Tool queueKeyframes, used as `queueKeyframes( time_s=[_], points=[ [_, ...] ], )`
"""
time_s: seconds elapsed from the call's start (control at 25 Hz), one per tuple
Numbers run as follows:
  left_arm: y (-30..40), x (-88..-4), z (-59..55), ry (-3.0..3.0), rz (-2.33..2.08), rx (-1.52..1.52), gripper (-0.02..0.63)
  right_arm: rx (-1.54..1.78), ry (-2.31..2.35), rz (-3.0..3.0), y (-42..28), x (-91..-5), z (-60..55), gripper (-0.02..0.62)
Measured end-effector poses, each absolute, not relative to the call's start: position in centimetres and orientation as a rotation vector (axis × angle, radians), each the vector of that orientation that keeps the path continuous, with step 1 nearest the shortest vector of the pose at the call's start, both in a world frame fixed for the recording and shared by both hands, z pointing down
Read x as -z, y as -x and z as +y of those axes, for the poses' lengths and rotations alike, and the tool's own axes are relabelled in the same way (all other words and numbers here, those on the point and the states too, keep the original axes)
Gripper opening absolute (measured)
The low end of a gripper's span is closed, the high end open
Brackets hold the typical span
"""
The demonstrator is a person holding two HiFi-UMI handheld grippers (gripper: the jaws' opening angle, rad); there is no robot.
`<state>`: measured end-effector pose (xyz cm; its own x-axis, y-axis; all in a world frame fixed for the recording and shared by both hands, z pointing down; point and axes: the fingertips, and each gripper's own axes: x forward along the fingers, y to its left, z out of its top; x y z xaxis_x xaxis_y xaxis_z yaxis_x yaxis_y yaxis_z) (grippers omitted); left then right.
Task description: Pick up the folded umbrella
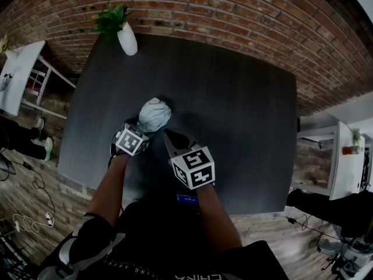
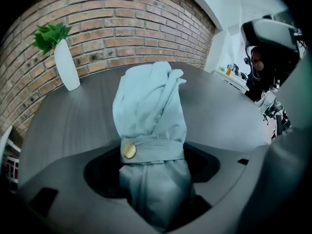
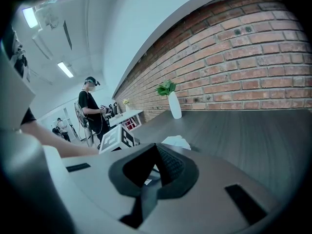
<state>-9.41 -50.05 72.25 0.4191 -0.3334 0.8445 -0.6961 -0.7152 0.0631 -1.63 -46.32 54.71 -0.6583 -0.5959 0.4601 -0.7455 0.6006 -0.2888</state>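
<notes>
One brick wall (image 1: 233, 4) runs behind everything, and in front of it lies the broad dark bench (image 1: 245, 115), wood-grained. At its near edge the person's two forearms reach in, each carrying a tool topped by a marker cube. The left gripper (image 1: 147, 128) points steeply down at the middle of the bench, and its jaws stand wide apart with the folded umbrella (image 1: 154, 114) between them; in the left gripper view, dark gaps show on both sides of the fabric, so nothing is clamped. The right gripper (image 1: 169, 139) hangs just beside it, to the right of the umbrella and clear of it, with its jaws brought together to a point and nothing between them. The umbrella is a pale blue bundle resting near the bench's centre, well apart from the white vase (image 1: 127, 38) at the far left corner, which holds a green plant (image 1: 111, 19). Around the umbrella's canopy a fabric strap (image 2: 153, 150) is wrapped tight, fastened by a small gold snap button (image 2: 128, 150) on its left end.
</notes>
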Motion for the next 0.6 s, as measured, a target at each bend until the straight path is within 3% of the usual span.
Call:
queueKeyframes(
  time_s=[0.6],
  points=[
    [9.4, -70.7, -49.9, -2.256, -0.848, -1.039, 0.298, -0.746, -1.206, -2.501, -0.9, -54.0, -46.7, 0.008]
  ],
)
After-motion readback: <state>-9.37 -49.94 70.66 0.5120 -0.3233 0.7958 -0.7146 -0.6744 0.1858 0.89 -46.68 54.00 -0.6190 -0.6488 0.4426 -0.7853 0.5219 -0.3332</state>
